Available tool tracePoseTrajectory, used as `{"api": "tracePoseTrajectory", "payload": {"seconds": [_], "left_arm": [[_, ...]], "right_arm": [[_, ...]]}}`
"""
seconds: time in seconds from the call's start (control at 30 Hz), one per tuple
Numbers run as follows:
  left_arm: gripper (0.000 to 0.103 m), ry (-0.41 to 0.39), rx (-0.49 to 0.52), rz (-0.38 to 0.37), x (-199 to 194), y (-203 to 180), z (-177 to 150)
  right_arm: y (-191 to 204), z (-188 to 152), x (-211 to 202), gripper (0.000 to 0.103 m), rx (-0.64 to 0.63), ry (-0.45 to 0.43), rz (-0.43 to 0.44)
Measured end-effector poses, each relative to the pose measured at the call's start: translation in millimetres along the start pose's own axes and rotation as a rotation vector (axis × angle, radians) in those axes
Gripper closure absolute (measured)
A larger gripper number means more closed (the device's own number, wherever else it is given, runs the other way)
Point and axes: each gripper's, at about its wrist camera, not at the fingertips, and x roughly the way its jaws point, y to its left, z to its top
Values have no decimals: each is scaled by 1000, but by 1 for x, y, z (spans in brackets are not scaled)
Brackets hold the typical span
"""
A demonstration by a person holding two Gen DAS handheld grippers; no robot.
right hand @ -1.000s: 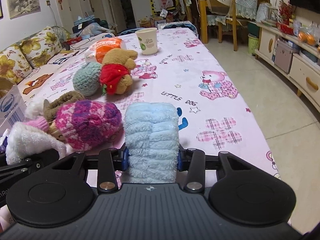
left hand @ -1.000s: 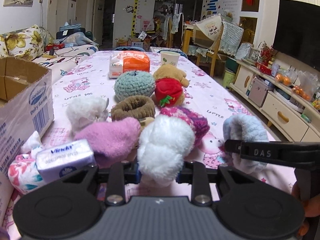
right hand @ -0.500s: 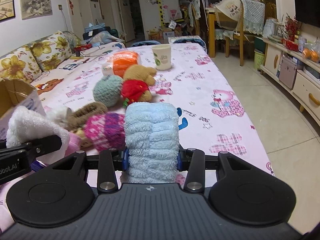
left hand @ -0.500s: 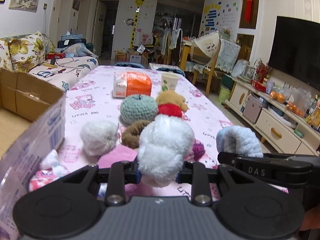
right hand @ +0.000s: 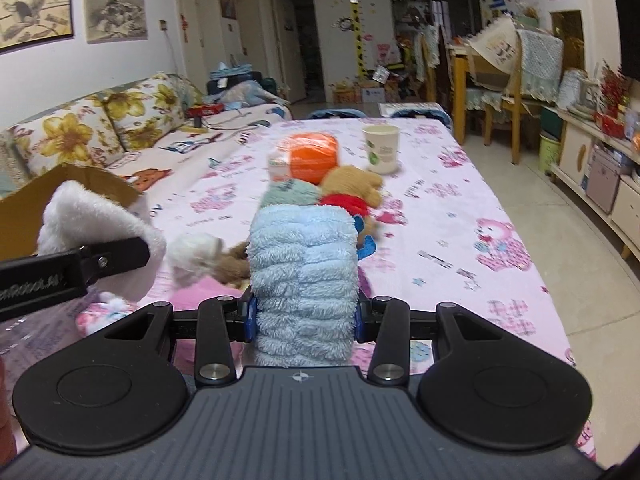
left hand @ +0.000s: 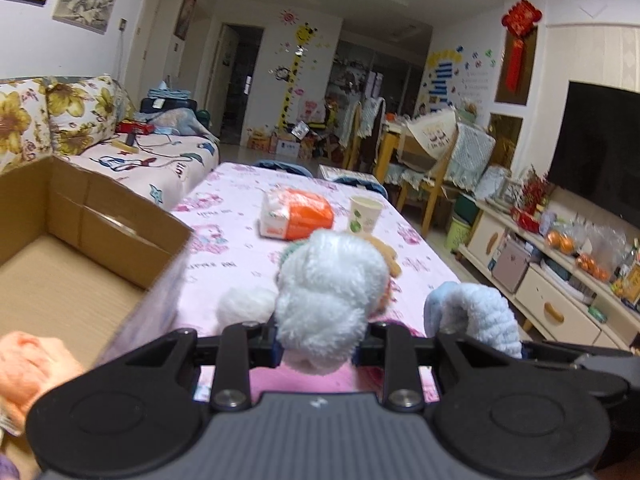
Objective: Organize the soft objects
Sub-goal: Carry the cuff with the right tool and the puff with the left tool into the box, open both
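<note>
My left gripper is shut on a white fluffy ball and holds it well above the table, beside the open cardboard box on the left. My right gripper is shut on a light blue fluffy roll, also lifted. The roll shows in the left wrist view, and the white ball shows in the right wrist view. On the pink tablecloth lie a small white pom-pom, a teal ball and a bear in red.
An orange tissue pack and a paper cup stand further back. A sofa runs along the left. Chairs and a low cabinet stand on the right. A peach soft thing lies in the box's near corner.
Both grippers have risen with their soft things. The left one has moved left towards the box, whose inside now shows.
</note>
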Motion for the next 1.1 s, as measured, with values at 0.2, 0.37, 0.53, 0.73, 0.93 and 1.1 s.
{"api": "tracePoseTrajectory", "payload": {"seconds": [0.2, 0.37, 0.53, 0.73, 0.93, 1.1], "left_arm": [[75, -54, -55, 32, -14, 23, 13], [75, -94, -105, 78, -23, 42, 20], [75, -127, -158, 135, -32, 61, 25], [75, -149, -233, 227, -37, 86, 27], [75, -134, -288, 333, -38, 111, 26], [74, -120, -301, 397, -38, 125, 24]], "right_arm": [[23, 8, 2, 52, -32, -34, 63], [45, 16, 6, 52, -44, -52, 131], [70, 27, 13, 52, -70, -82, 194], [96, 40, 33, 52, -76, -92, 280], [119, 43, 55, 52, -94, -81, 336], [136, 43, 64, 47, -131, -75, 381]]}}
